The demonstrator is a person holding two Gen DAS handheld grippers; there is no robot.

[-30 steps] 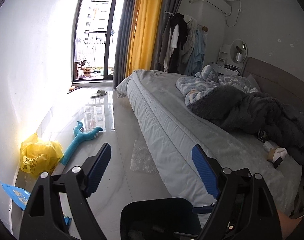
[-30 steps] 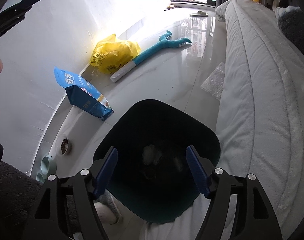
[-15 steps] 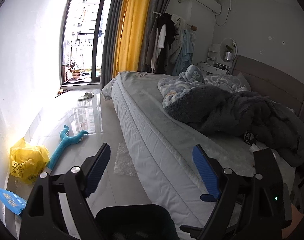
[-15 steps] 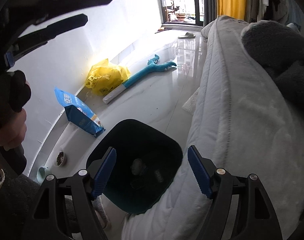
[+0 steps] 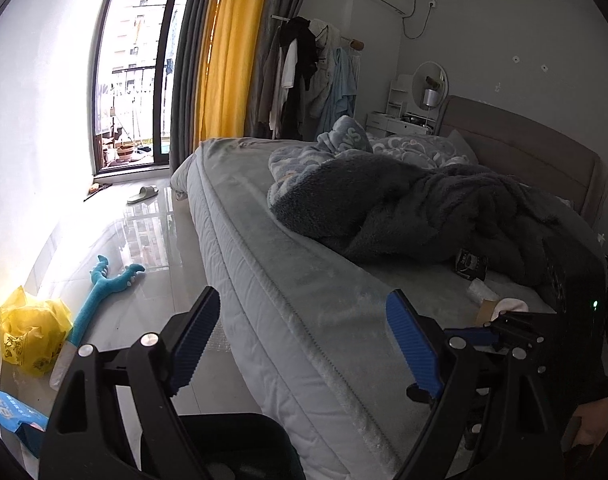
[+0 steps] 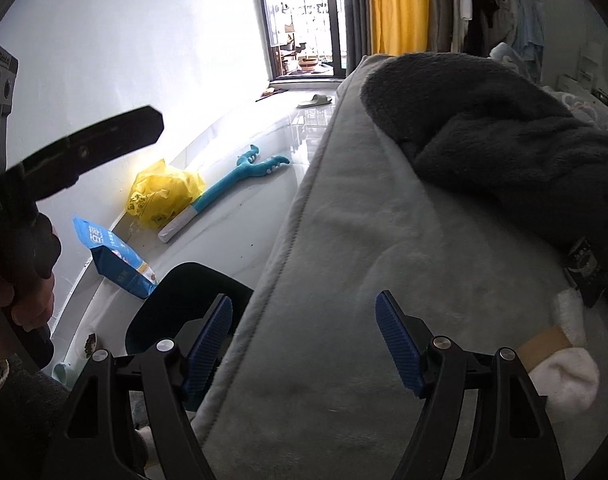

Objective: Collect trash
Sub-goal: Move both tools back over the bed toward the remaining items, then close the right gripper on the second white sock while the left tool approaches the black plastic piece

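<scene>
My left gripper (image 5: 304, 340) is open and empty, above the edge of the grey bed (image 5: 304, 280). My right gripper (image 6: 304, 340) is open and empty over the bed (image 6: 363, 240). A dark bin (image 6: 172, 300) stands on the floor beside the bed; its rim also shows in the left wrist view (image 5: 232, 440). On the bed lie a white tissue with brown cardboard (image 6: 559, 352) and a small black packet (image 6: 587, 272), right of my right gripper. They also show in the left wrist view: the tissue and cardboard (image 5: 499, 306) and the packet (image 5: 469, 264).
A dark fleece blanket (image 5: 403, 208) is heaped on the bed. On the floor by the wall lie a yellow plastic bag (image 6: 164, 196), a blue pouch (image 6: 112, 256), a teal toy stick (image 6: 240, 180) and a piece of bubble wrap (image 5: 218, 342). A slipper (image 5: 144, 194) lies near the balcony door.
Both grippers have swung from the bin and floor toward the bed. The right gripper now hangs over the mattress, and the tissue and black packet have come into its view.
</scene>
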